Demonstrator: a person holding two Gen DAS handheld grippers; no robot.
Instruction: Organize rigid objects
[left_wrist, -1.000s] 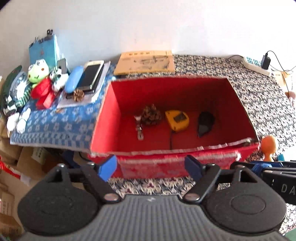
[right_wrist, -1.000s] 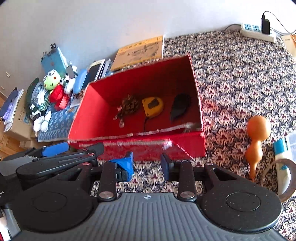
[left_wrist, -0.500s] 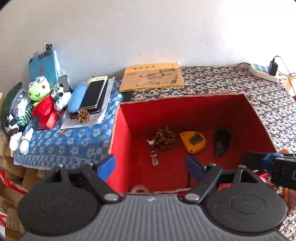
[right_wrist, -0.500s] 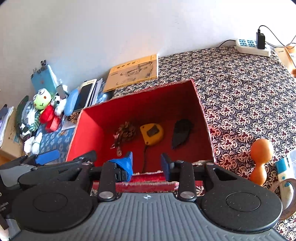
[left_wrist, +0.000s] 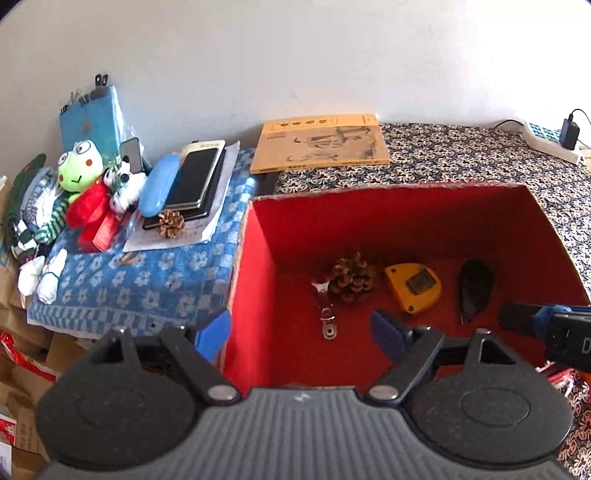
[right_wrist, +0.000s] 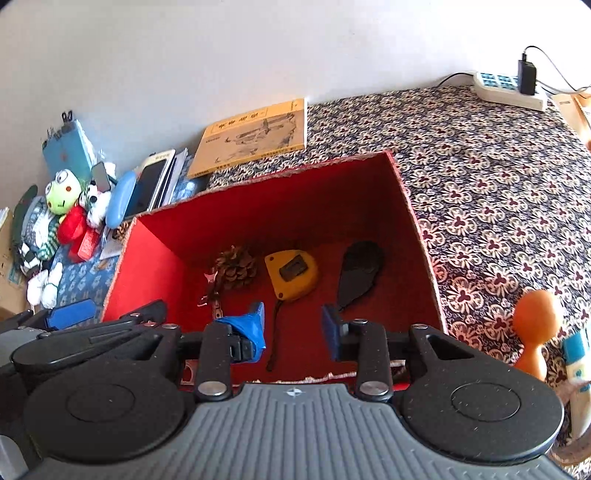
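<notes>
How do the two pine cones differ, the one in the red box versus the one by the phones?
The pine cone in the red box looks larger and darker; the pine cone by the phones looks smaller and paler. The first lies on the box floor beside a metal clip; the second sits outside on papers, against the phones. Both are brown with open scales.

A plain white wall (right_wrist: 221, 55) stands at the far side. A dark flowered cloth (right_wrist: 498, 177) covers the counter, with bright light on the right.

Pinecone (left_wrist: 351, 277) and tape measure (left_wrist: 413, 286) in box (left_wrist: 406, 218)
</notes>
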